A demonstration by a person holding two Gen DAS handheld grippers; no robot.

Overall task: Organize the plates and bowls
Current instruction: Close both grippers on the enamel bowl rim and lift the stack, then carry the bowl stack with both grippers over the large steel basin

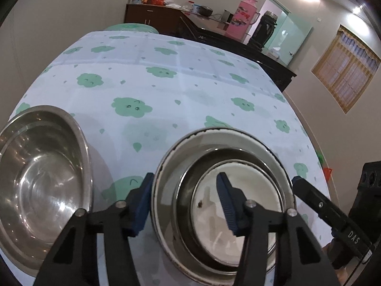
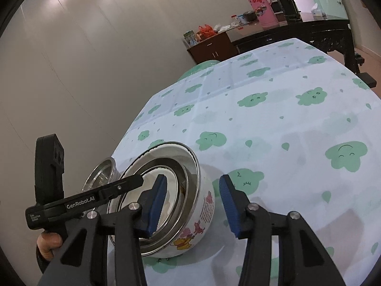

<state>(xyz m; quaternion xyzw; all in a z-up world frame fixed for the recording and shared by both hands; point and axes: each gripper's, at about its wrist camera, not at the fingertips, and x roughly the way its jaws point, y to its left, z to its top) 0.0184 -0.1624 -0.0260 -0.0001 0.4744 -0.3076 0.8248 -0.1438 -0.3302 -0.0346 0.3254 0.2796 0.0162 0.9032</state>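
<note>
A stack of nested bowls (image 1: 221, 190) stands on the table: steel bowls inside a white enamel bowl with cartoon prints (image 2: 190, 219). A large steel bowl (image 1: 40, 178) stands apart to its left, also seen in the right wrist view (image 2: 100, 176). My left gripper (image 1: 185, 202) is open, its left finger outside the stack's left rim and its right finger inside. My right gripper (image 2: 193, 202) is open, straddling the stack's right wall, left finger inside, right finger outside. The right gripper's finger (image 1: 316, 200) shows at the stack's right rim.
The table wears a white cloth with green cloud prints (image 1: 147, 83). A dark sideboard (image 1: 214, 31) behind holds a pink thermos (image 1: 240, 19), a black flask (image 1: 264, 28) and small items. The table's right edge (image 1: 316, 147) lies close to the stack.
</note>
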